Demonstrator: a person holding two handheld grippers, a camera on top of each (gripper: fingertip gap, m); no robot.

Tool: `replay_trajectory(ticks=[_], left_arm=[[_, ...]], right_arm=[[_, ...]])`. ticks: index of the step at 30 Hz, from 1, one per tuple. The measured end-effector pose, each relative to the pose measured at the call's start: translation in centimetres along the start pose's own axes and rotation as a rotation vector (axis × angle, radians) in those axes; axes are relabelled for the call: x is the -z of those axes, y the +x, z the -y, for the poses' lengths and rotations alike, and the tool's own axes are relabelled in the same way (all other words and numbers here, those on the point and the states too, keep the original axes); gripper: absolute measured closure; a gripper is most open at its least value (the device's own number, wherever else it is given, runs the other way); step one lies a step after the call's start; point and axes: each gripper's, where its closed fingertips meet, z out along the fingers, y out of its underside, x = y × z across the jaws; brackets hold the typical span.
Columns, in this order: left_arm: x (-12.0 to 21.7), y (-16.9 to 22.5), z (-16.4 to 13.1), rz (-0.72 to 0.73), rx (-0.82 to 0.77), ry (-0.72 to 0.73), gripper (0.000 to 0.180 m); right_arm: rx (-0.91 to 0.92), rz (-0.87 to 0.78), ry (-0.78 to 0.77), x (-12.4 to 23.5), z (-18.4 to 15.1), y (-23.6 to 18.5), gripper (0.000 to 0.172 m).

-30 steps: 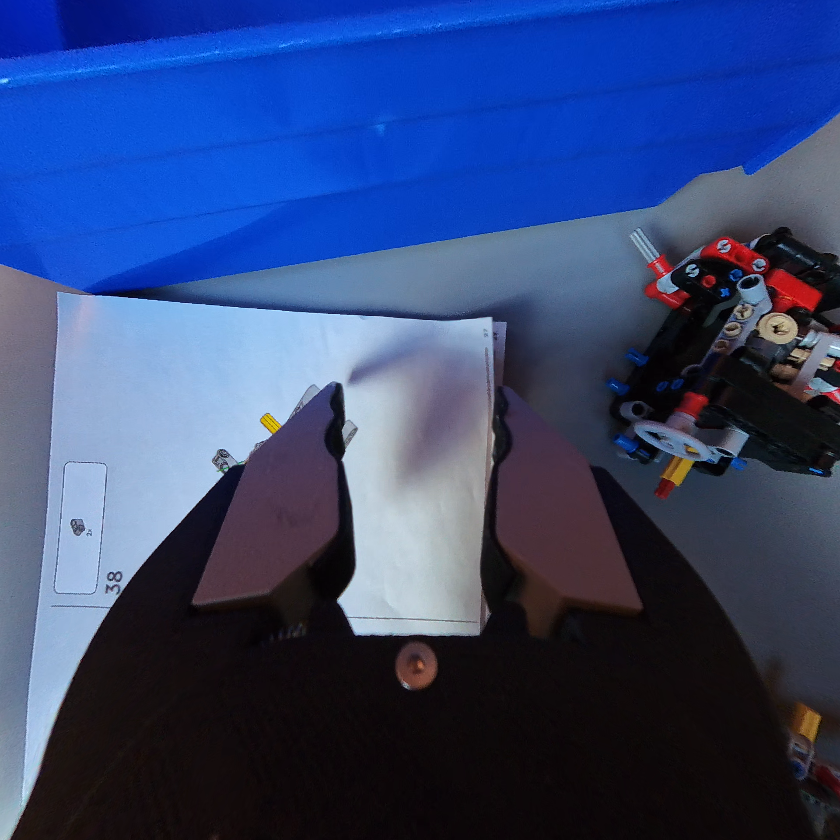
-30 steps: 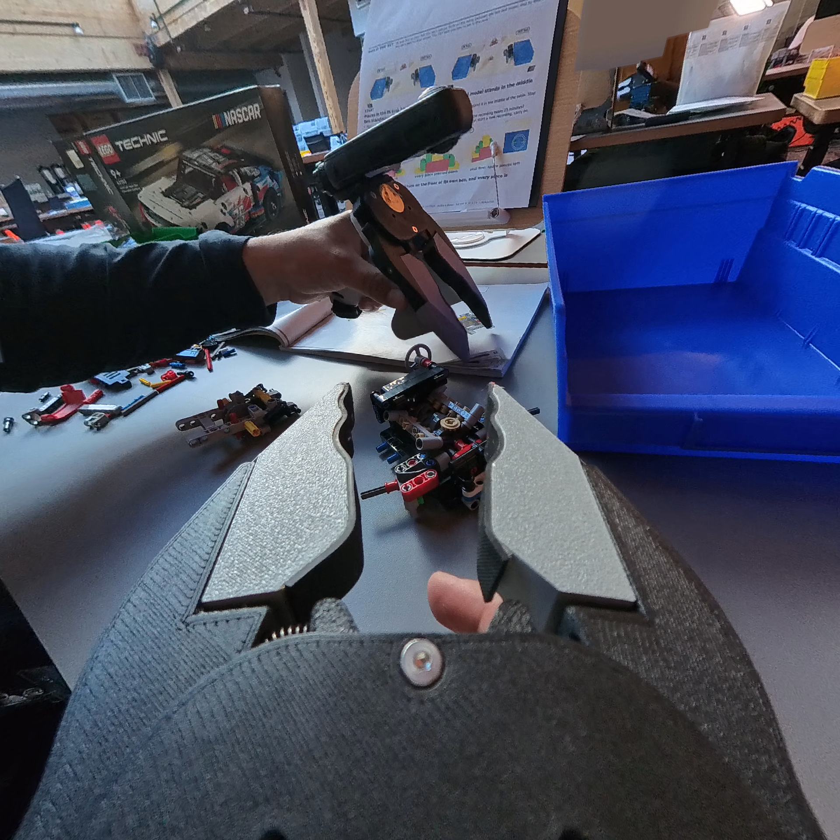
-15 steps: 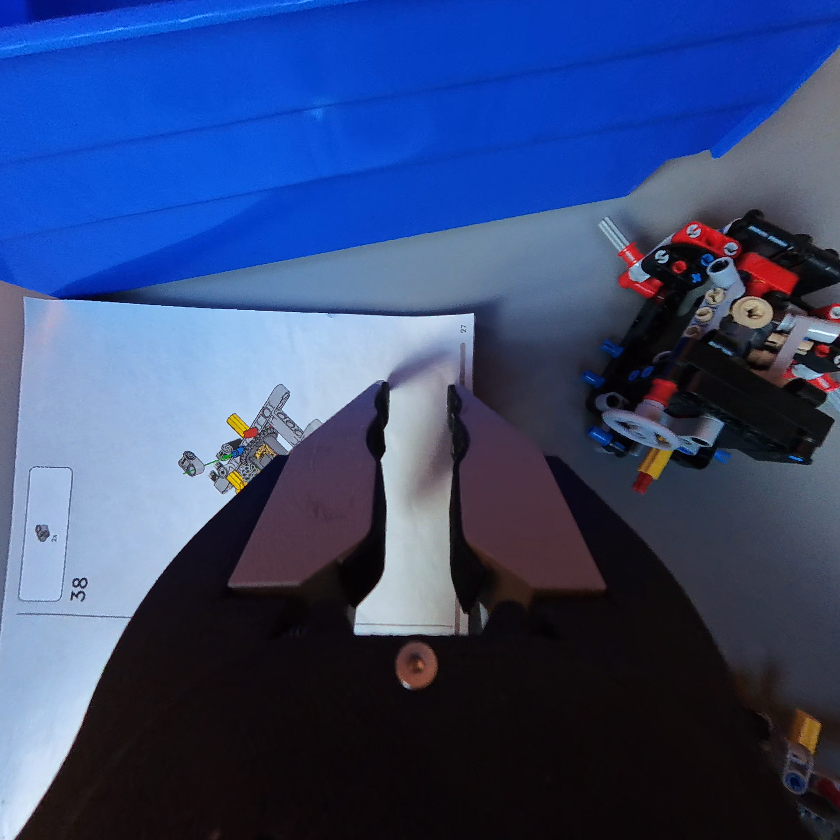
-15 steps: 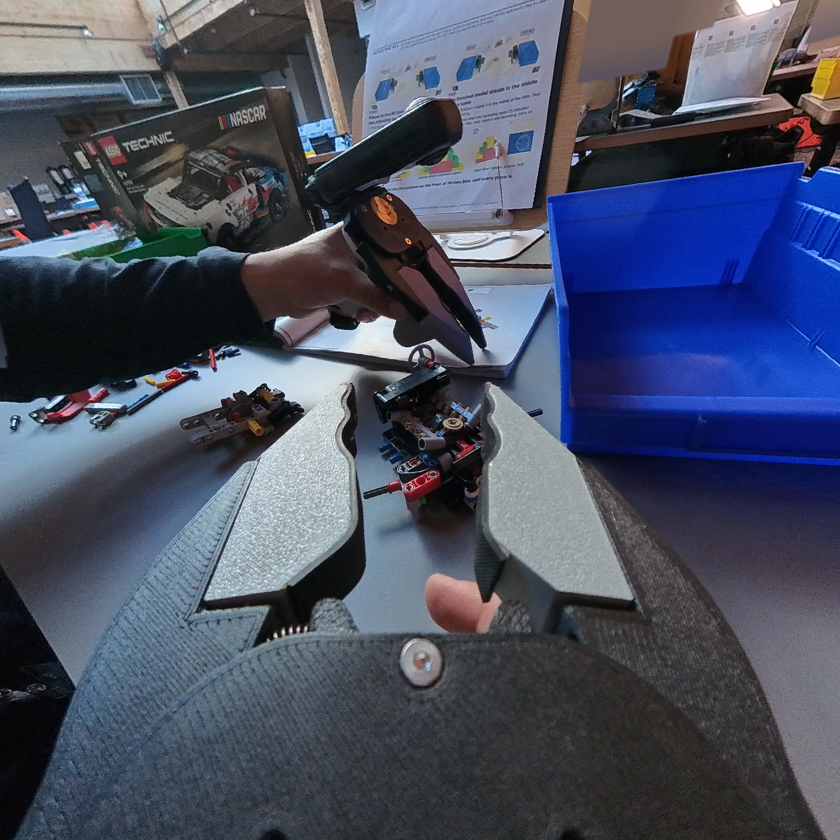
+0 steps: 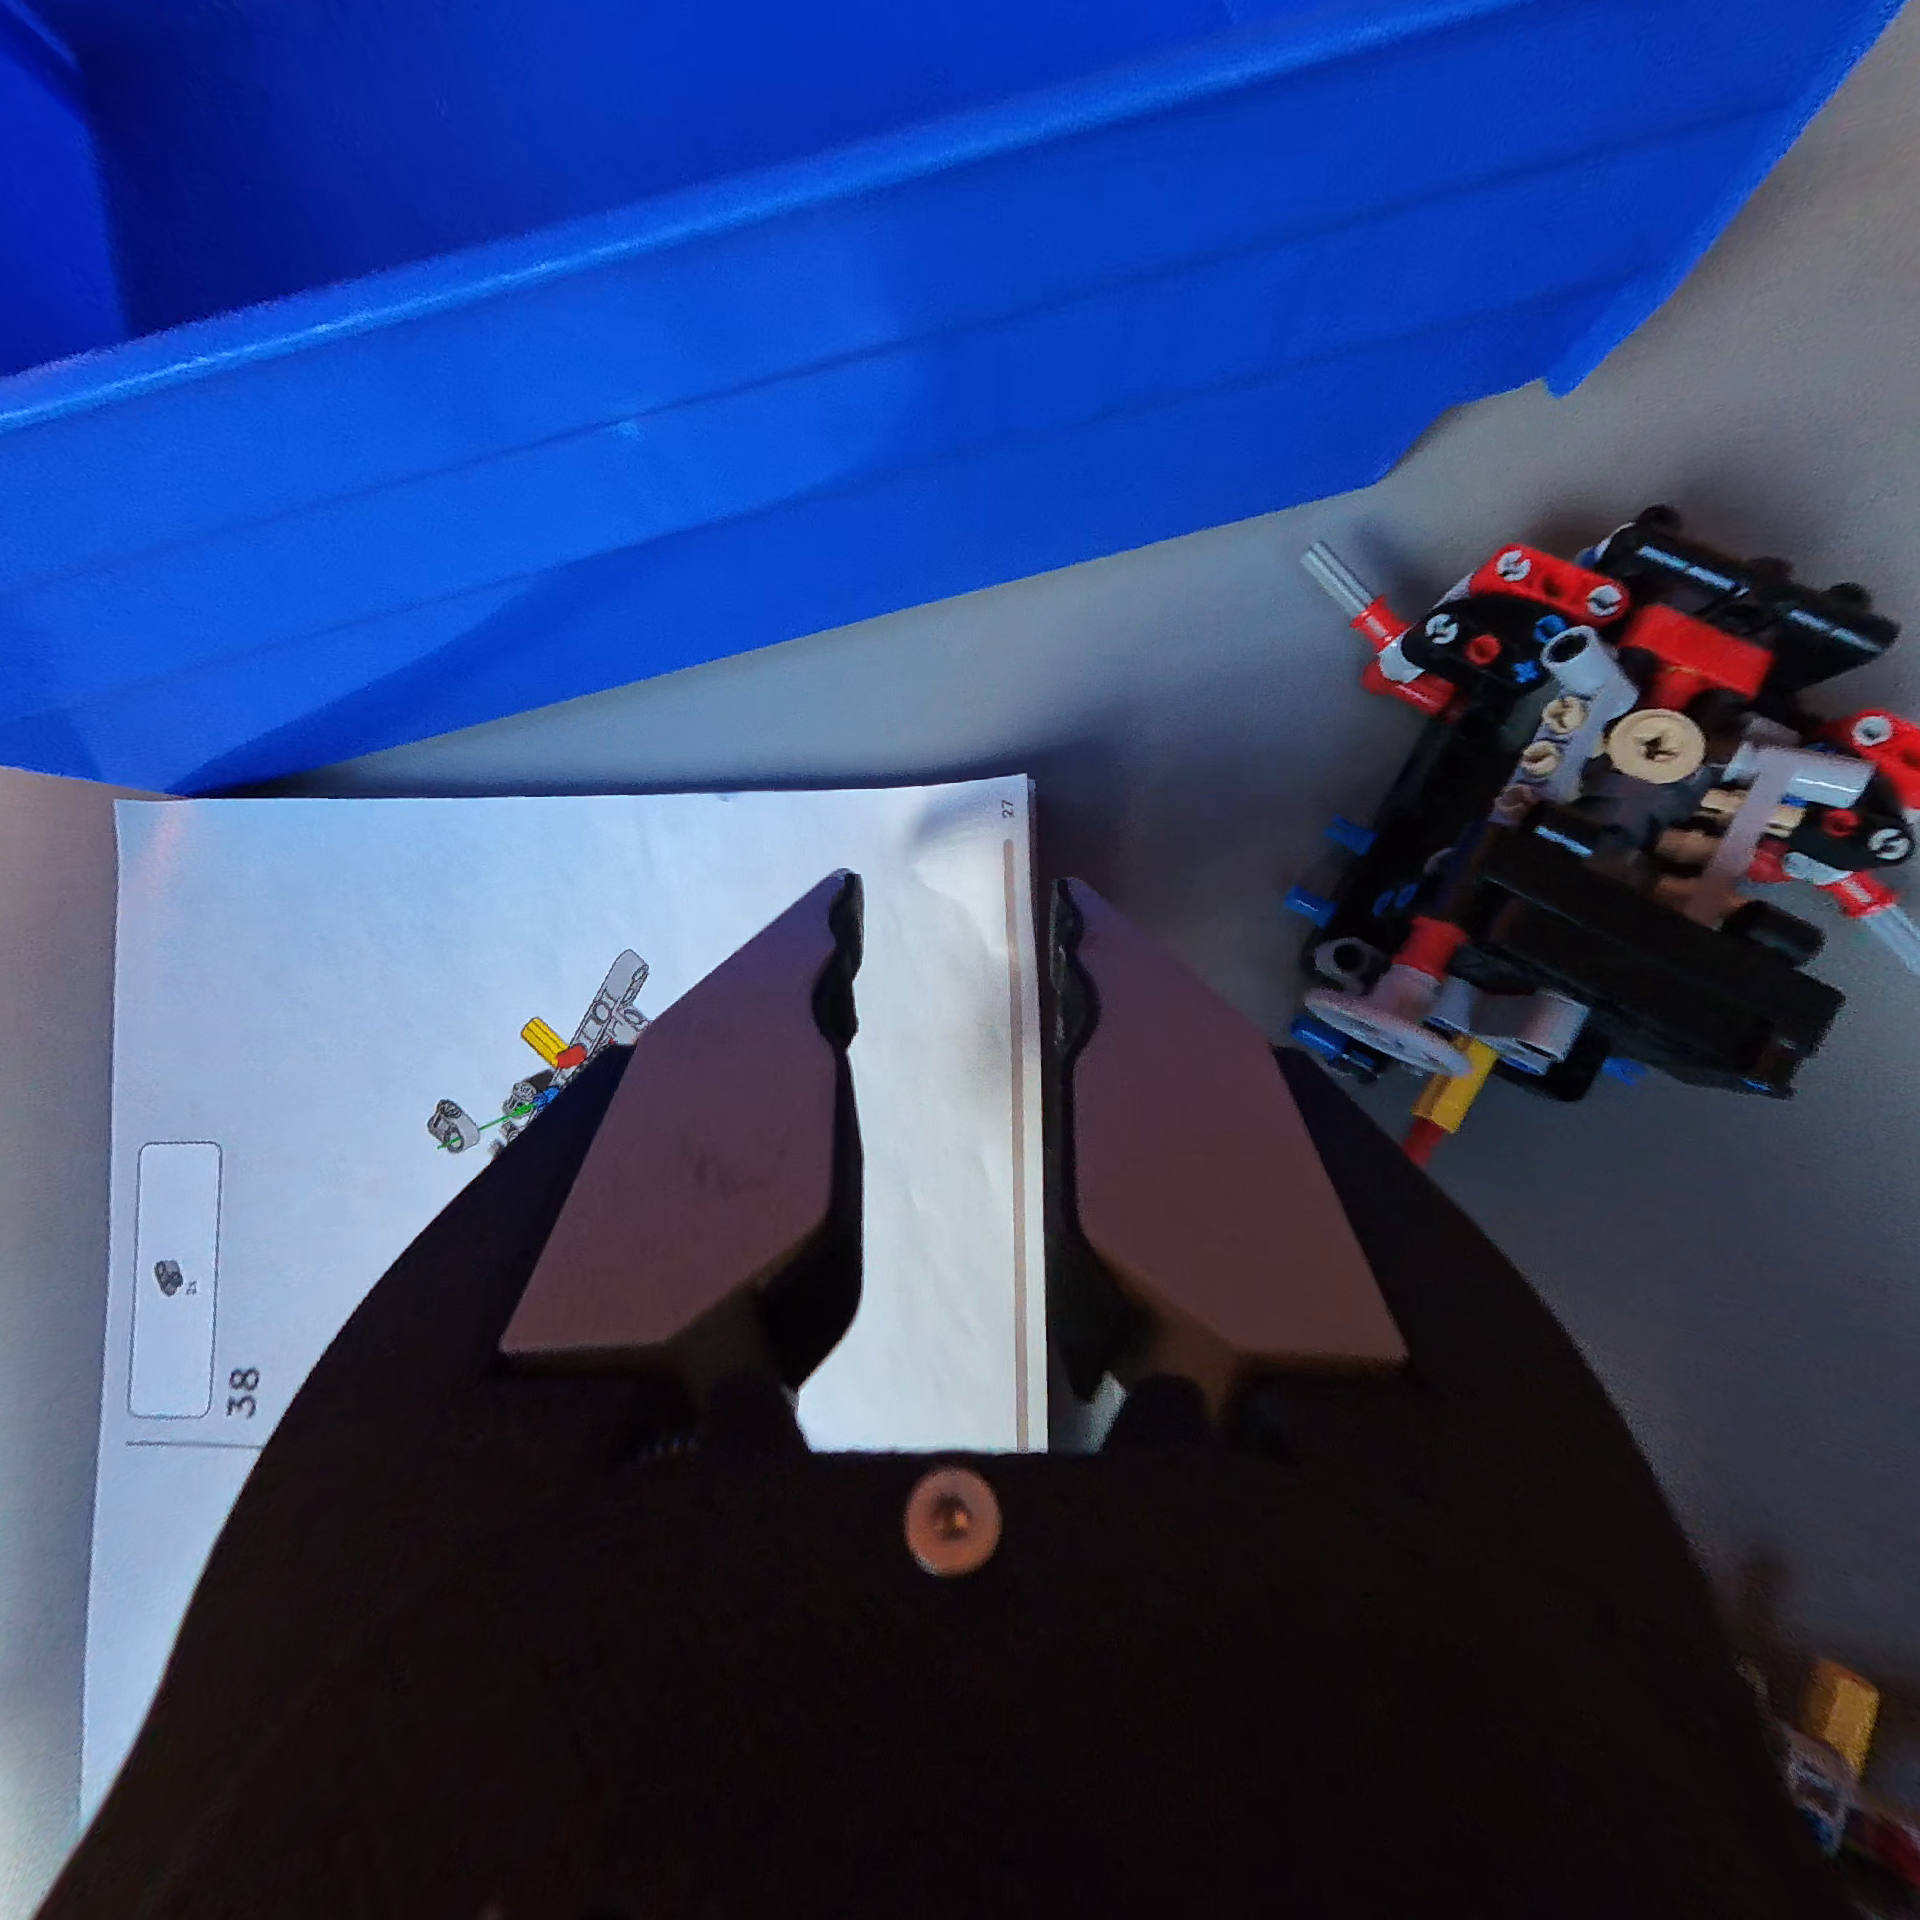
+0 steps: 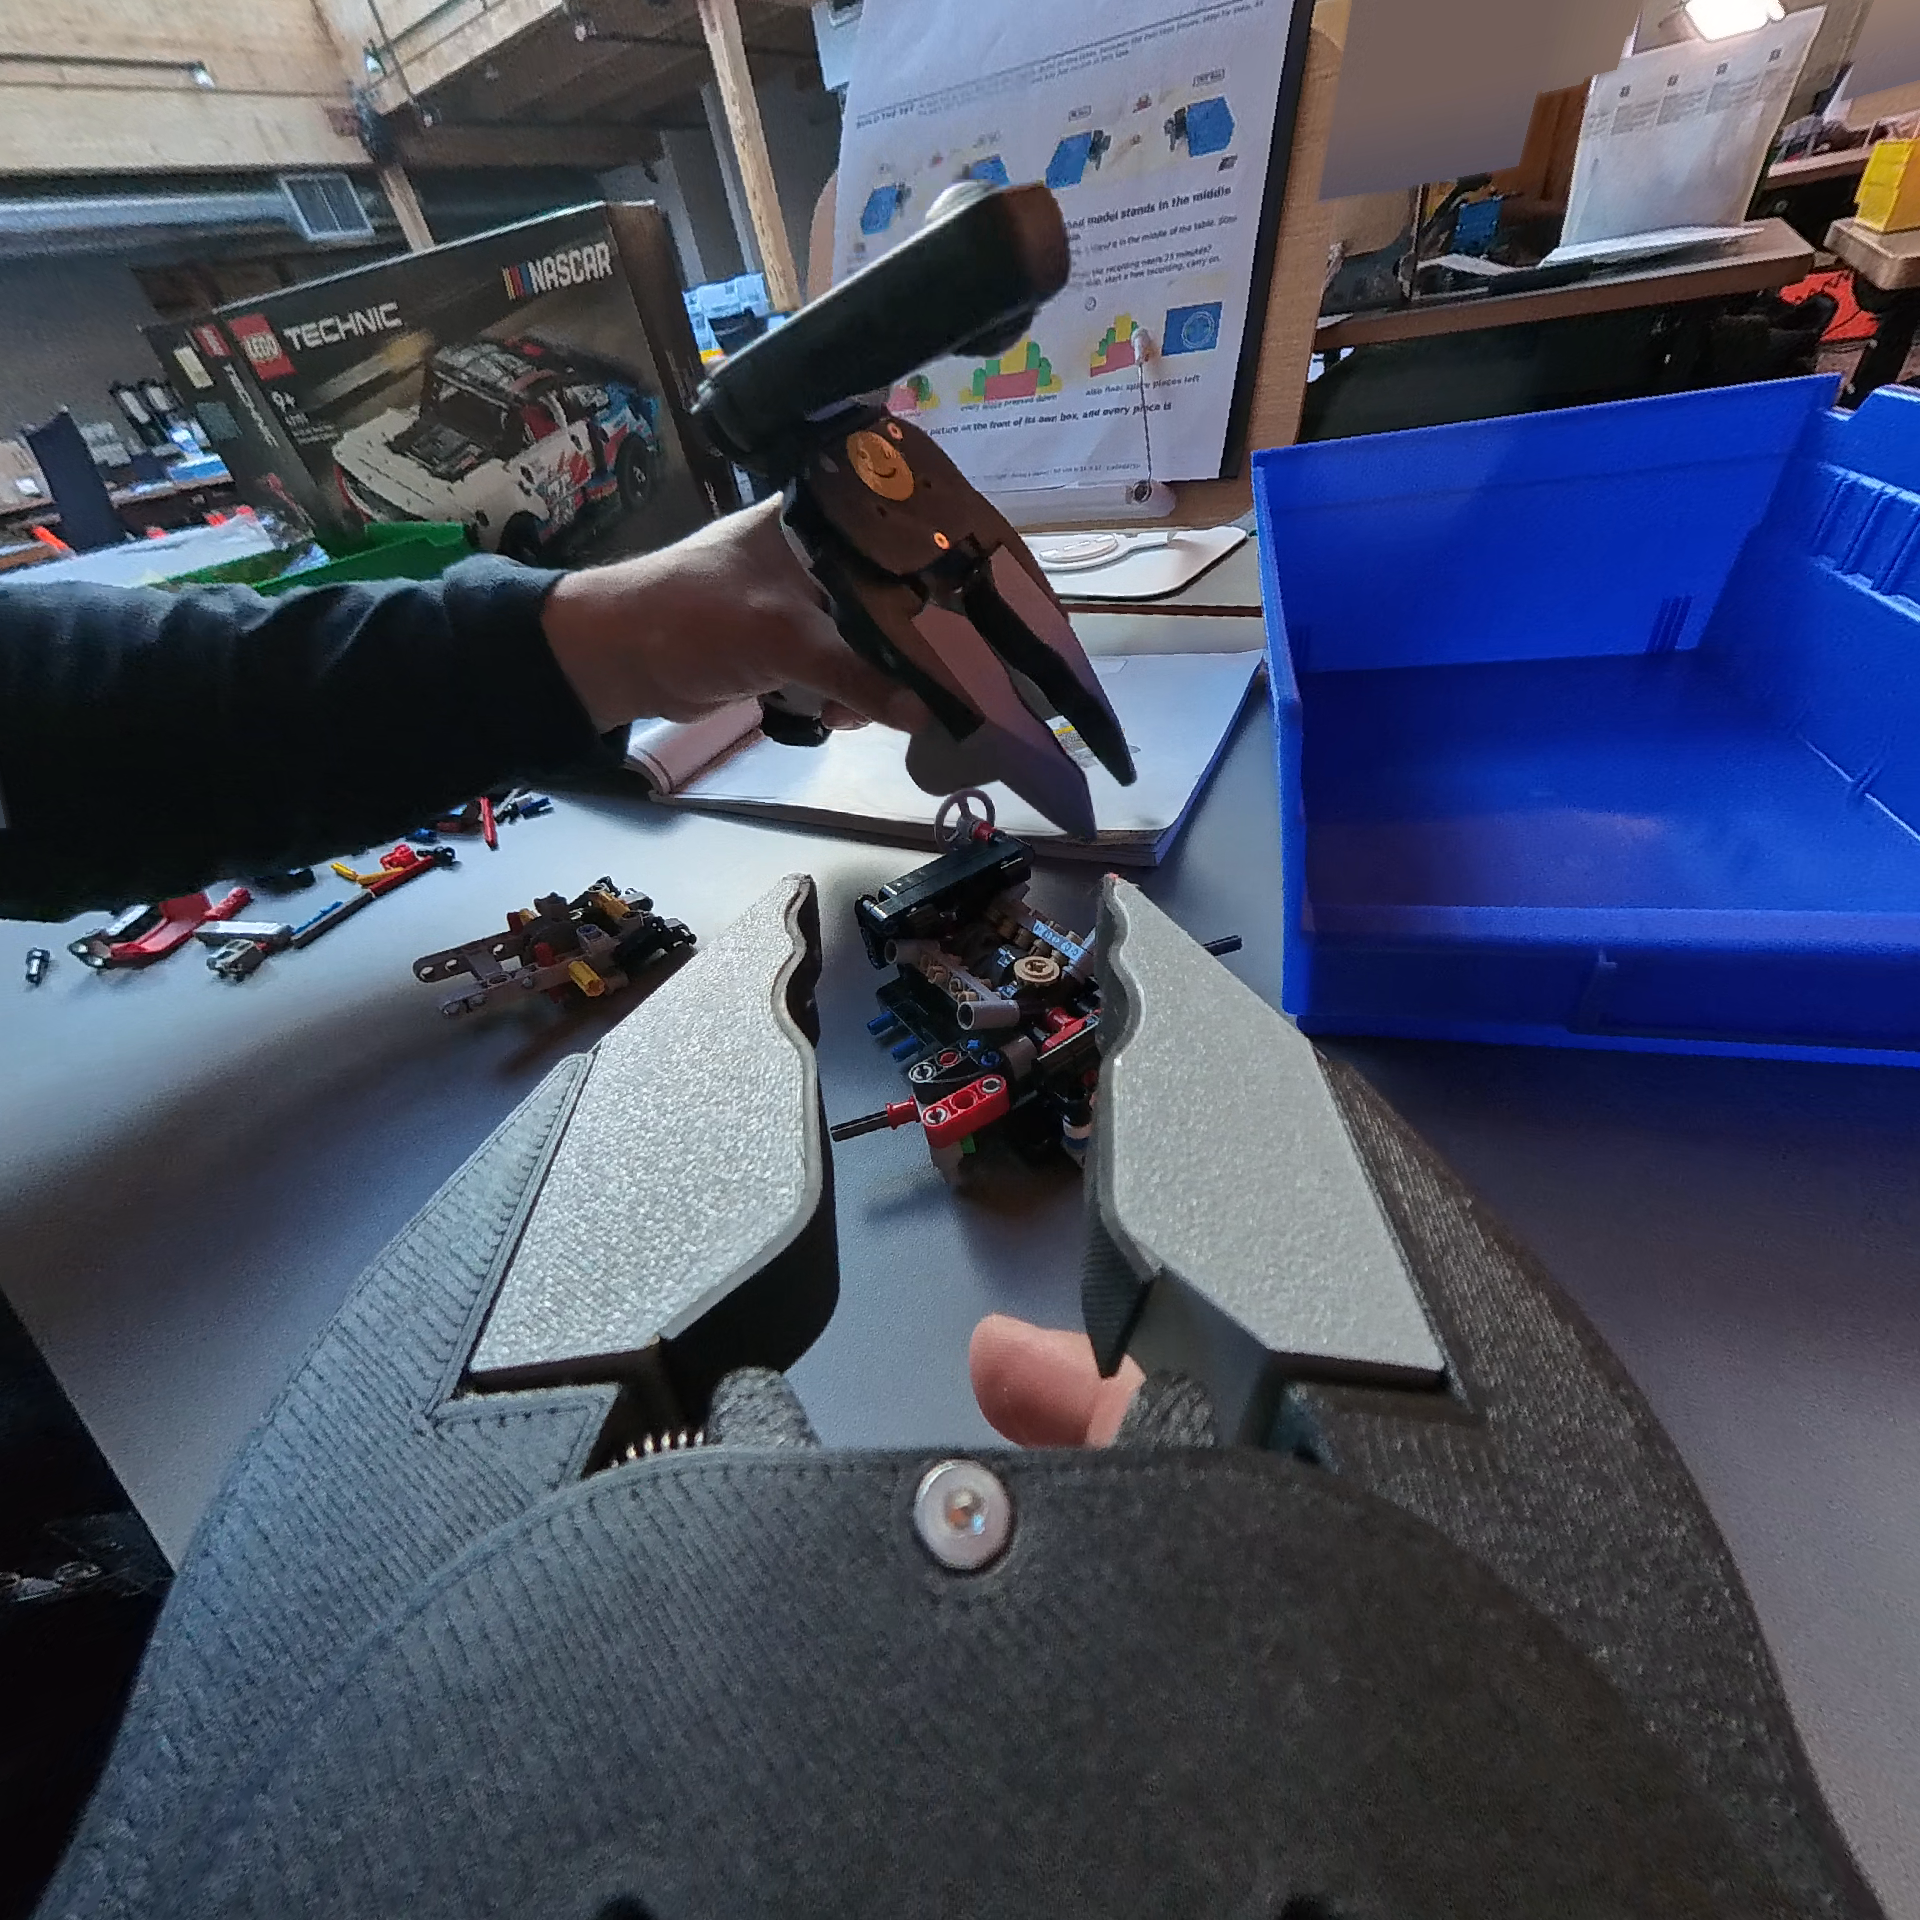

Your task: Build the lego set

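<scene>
Left hand-held gripper (image 5: 951, 894): jaws are standing narrowly apart with nothing between them, hovering over the right edge of the open booklet (image 5: 416, 935); the right wrist view is showing one fingertip (image 6: 1075, 821) close to the booklet's near corner, contact not determinable.
Right hand-held gripper (image 6: 956, 904): jaws are standing moderately wide and holding nothing; textured grey fingers are framing the brick-built model (image 6: 987, 997) lying beyond them on the counter, pads apart from it.
Model: a compact assembly of black, red, grey and tan studded beams with blue pins and a small grey wheel on a stalk, sitting between the booklet and the right hand-held gripper, just beside the blue bin (image 6: 1558, 779).
Booklet: glossy white pages, lying flat and open, one corner near the bin's wall.
Bin: smooth moulded plastic, open-fronted, its floor showing bare.
Counter (image 6: 260, 1091): matt grey, smooth; it is carrying a second smaller assembly (image 6: 551, 940) and loose parts (image 6: 208, 925) to the left.
Room: a workshop with timber beams; a printed product box (image 6: 447, 384) and a white poster (image 6: 1049, 239) are standing behind the counter.
Person: a dark sleeve (image 6: 260, 717) is reaching in from the left.
</scene>
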Motion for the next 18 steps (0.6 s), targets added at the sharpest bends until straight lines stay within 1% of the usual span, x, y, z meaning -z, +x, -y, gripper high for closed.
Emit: replay_trajectory(ticks=[6,11,18], left_arm=[[-0.59,-0.36,-0.31,0.001,0.013,-0.012,0.144],[-0.15,-0.54,-0.21,-0.032,0.039,0.009,0.144],[-0.48,-0.42,-0.67,-0.065,0.050,-0.008,0.140]], right_arm=[[-0.002,0.004,0.005,0.05,0.05,-0.08,0.122],[-0.014,0.013,0.011,0.11,0.13,-0.12,0.122],[-0.019,0.016,0.009,0.08,0.10,-0.17,0.123]])
